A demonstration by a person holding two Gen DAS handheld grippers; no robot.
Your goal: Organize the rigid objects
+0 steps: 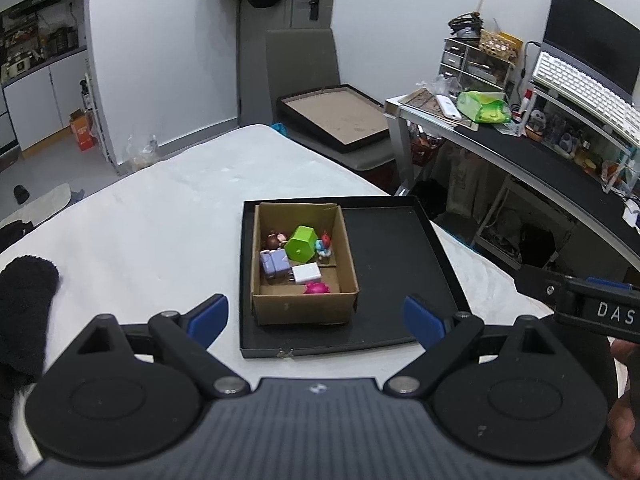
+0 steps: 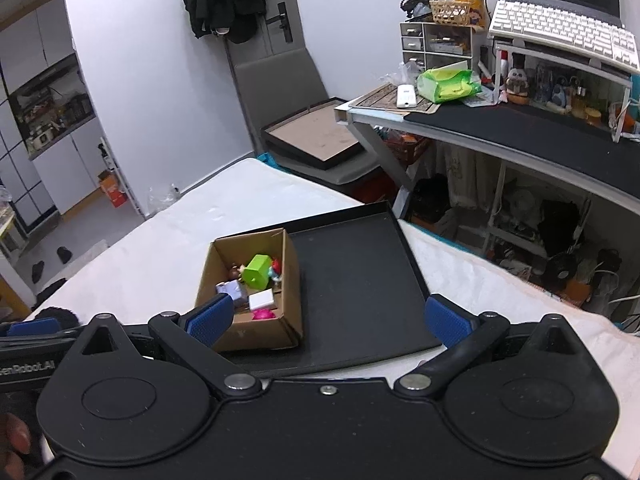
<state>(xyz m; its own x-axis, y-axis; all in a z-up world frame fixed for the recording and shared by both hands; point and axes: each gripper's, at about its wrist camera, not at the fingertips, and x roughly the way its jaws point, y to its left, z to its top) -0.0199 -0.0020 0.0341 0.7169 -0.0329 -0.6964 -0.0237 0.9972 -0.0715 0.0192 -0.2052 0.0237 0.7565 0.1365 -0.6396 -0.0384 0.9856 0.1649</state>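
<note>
Left claw (image 1: 316,318) spread wide, blue pads (image 1: 208,316) well apart, gripping nothing, poised above the near edge of the black tray (image 1: 400,264). Right claw (image 2: 328,320) likewise spread, nothing between its pads (image 2: 444,320), hovering over the tray's near side; left pad overlapping the near corner of the cardboard box (image 2: 256,332) in that view, contact not discernible.

Just beyond the left claw, box (image 1: 304,308) set in the left part of the tray, long axis running near to far, open top up. Inside, all close together: green hexagonal container (image 1: 301,244) tipped on its side, flat base facing the near side, long axis pointing far and slightly right; purple block (image 1: 274,264) to its near left; white charger (image 1: 306,273) lying flat near the middle; pink toy (image 1: 317,289) against the near wall; brown-haired figurine (image 1: 275,240) at the far left; blue and red figurine (image 1: 324,246) by the right wall. Right half of the tray bare.

Tray resting on a white-covered surface (image 1: 160,216). Farther off: grey chair (image 1: 304,64) carrying a picture frame (image 1: 336,116), and to the right a desk (image 1: 520,148) with a green packet (image 1: 482,106) and white keyboard (image 1: 580,88).
</note>
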